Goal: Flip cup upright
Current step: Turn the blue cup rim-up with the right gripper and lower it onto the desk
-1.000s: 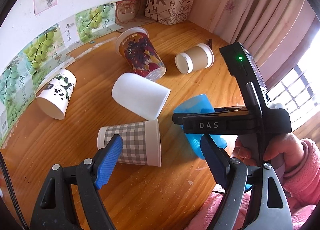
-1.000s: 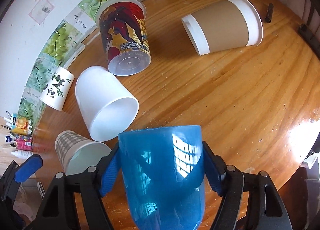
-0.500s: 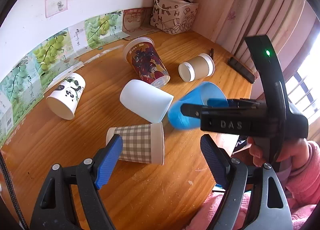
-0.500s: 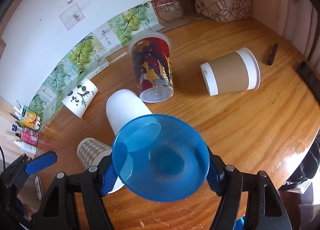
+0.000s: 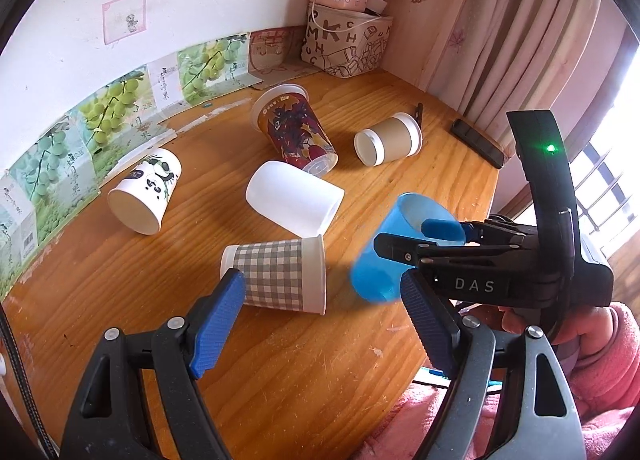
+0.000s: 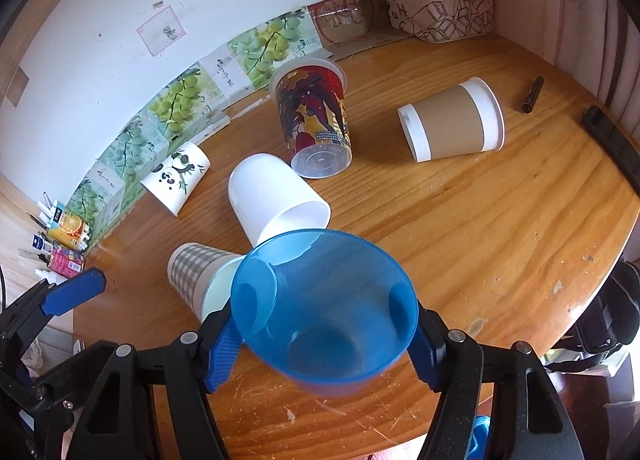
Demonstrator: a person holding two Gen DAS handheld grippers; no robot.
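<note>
While the right claw (image 6: 324, 340) clamps the translucent blue plastic cup (image 6: 320, 300) mouth-up above the wooden bench (image 6: 500, 227), the left claw (image 5: 320, 324) hangs apart, empty. Checked paper cup (image 6: 192, 272) lies at cup's 9 o'clock.

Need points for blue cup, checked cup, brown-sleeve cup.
blue cup (image 6: 320, 320): right wrist view, on its translucent inner wall, shown between the right gripper (image 6: 320, 344) pads.
checked cup (image 5: 276, 278): left wrist view, on its checked side wall.
brown-sleeve cup (image 6: 450, 125): right wrist view, on the brown sleeve.
</note>
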